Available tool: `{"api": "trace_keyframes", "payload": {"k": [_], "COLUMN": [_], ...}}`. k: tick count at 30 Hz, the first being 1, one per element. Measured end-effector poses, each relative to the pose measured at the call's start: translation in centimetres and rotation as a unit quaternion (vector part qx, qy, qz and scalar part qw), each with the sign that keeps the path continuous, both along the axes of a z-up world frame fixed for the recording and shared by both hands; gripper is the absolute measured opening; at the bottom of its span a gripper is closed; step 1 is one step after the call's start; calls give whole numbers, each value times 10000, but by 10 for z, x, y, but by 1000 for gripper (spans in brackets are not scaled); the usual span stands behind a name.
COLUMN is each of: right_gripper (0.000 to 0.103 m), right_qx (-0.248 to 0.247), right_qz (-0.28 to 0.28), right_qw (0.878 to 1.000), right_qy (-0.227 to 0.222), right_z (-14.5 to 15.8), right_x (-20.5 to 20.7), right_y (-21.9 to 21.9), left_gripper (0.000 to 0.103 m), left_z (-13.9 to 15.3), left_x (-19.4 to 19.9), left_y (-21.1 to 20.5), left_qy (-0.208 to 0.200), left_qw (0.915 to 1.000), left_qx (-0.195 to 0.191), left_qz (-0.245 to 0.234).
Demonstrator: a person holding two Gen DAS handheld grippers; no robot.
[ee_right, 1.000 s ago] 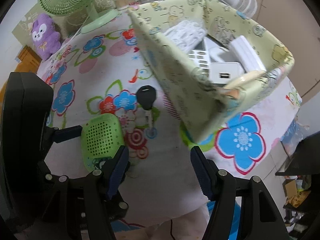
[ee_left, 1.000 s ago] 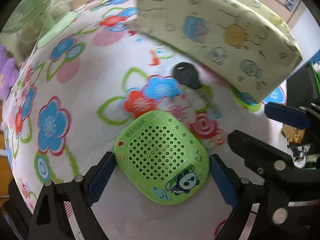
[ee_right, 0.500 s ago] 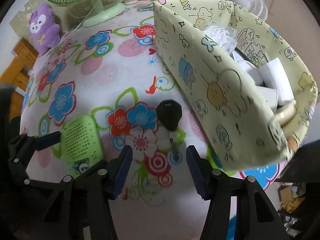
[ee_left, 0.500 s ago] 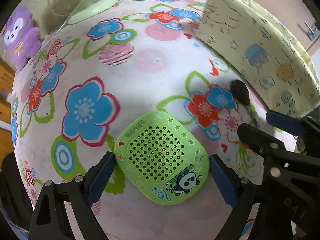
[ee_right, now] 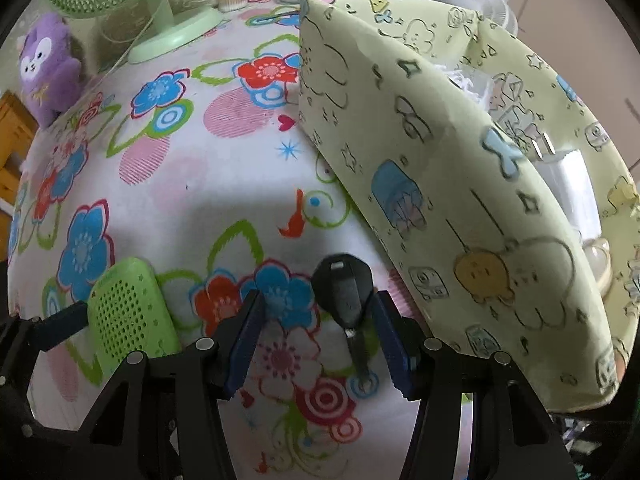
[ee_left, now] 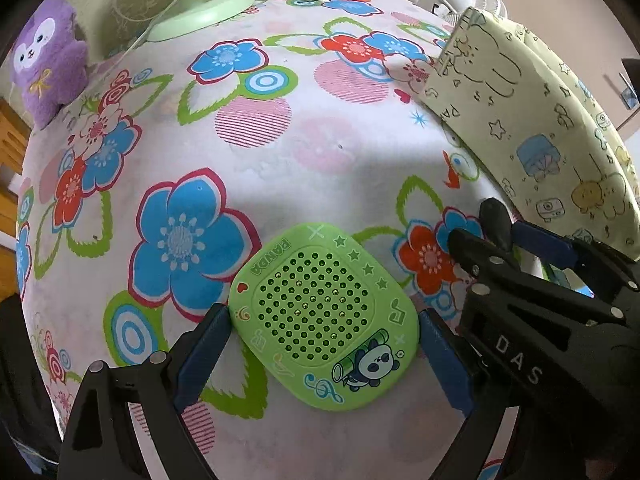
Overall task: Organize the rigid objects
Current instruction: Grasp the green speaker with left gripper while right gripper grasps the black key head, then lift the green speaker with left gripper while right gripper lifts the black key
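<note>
The left gripper (ee_left: 324, 354) has its jaws clamped on the green speaker (ee_left: 325, 318), one pad against each side, above the flowered counter (ee_left: 280, 160). The right gripper (ee_right: 320, 336) stands with jaws apart around the black key (ee_right: 345, 292), which lies on the counter just beside the yellow fabric bin (ee_right: 460, 200); the right pad is about touching it, the left is clear.
</note>
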State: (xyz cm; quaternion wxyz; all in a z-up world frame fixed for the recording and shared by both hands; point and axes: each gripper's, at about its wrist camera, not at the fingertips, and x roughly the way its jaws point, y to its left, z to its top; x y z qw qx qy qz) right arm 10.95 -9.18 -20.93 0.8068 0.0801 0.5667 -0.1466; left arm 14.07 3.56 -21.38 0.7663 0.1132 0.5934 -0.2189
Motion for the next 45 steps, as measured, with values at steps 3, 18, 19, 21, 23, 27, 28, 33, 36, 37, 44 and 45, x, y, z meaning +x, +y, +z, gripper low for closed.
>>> {"api": "trace_keyframes", "payload": {"k": [3,18,19,21,23,27,28,33,36,37,44,45], "right_gripper": [53,37,37,37,37,37,37,37,37,37,37,37], "right_qx": [67,103,107,123,132,107,115,106,140,137,209,223], "right_qz": [50,355,355,365,385,448,466,547,581,594,843,873], "right_qw": [10000,9992,9992,9991,9990,9988,9987,9984,9982,9981,9962,9959], "right_qy": [-29,124,133,153,166,167,166,113,106,101,8,-2], "right_z": [0,2,3,4,5,8,8,15,19,20,36,39], "right_x": [4,1,-2,-4,-8,-16,-18,-30,-35,-36,-49,-51], "right_y": [-2,-6,-7,-7,-8,-8,-8,-8,-11,-11,-6,-6], "left_gripper": [94,94,94,94,94,94,94,94,94,94,94,94], "left_z": [1,2,3,7,7,12,12,20,24,26,38,40], "left_x": [4,-9,-10,-18,-20,-28,-30,-41,-46,-47,-54,-55], "left_y": [0,-8,-7,-8,-8,-8,-7,-3,1,2,6,6], "left_qy": [-8,-97,-112,-138,-142,-160,-170,-223,-213,-207,-221,-230], "left_qw": [10000,9998,9997,9996,9995,9993,9993,9990,9988,9986,9976,9975], "left_qx": [-16,188,199,213,235,231,227,196,143,109,-23,-32], "left_qz": [-5,35,51,87,152,233,245,340,428,471,651,661]}}
